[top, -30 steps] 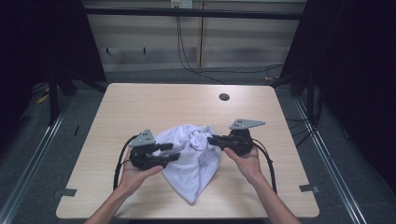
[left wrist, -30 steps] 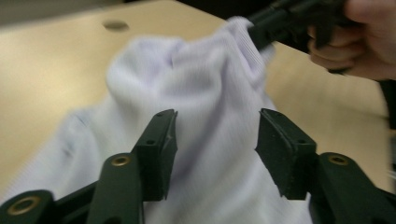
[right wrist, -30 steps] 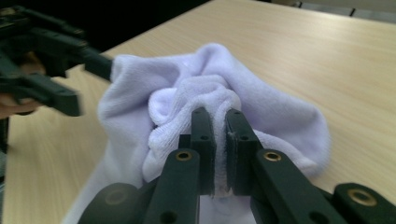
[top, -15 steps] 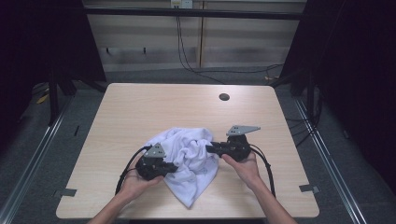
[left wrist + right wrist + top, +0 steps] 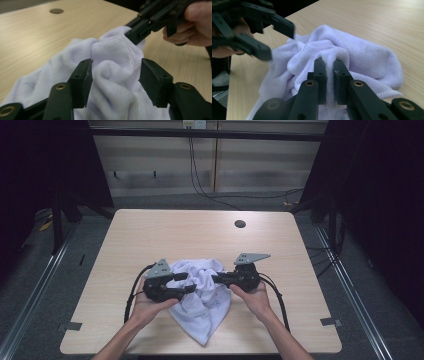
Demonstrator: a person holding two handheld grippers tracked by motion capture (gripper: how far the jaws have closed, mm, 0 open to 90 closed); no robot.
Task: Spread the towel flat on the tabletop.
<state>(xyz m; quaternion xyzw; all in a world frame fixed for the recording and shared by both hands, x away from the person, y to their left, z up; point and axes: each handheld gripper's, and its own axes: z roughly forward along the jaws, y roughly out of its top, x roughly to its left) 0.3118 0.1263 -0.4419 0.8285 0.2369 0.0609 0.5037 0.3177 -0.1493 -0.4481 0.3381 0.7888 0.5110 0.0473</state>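
White towel (image 5: 200,292) bunched near the front edge of the table (image 5: 150,235), worked by two grippers.

Soft, light and limp, the towel will sag and slide rather than keep a shape; a hemmed edge or corner looks the best hold. The right gripper (image 5: 329,66) has its jaws pinched on a raised fold. The left gripper (image 5: 115,75) has just been opening: its jaws stand wide with a hump of cloth between them, probably not pressing it.
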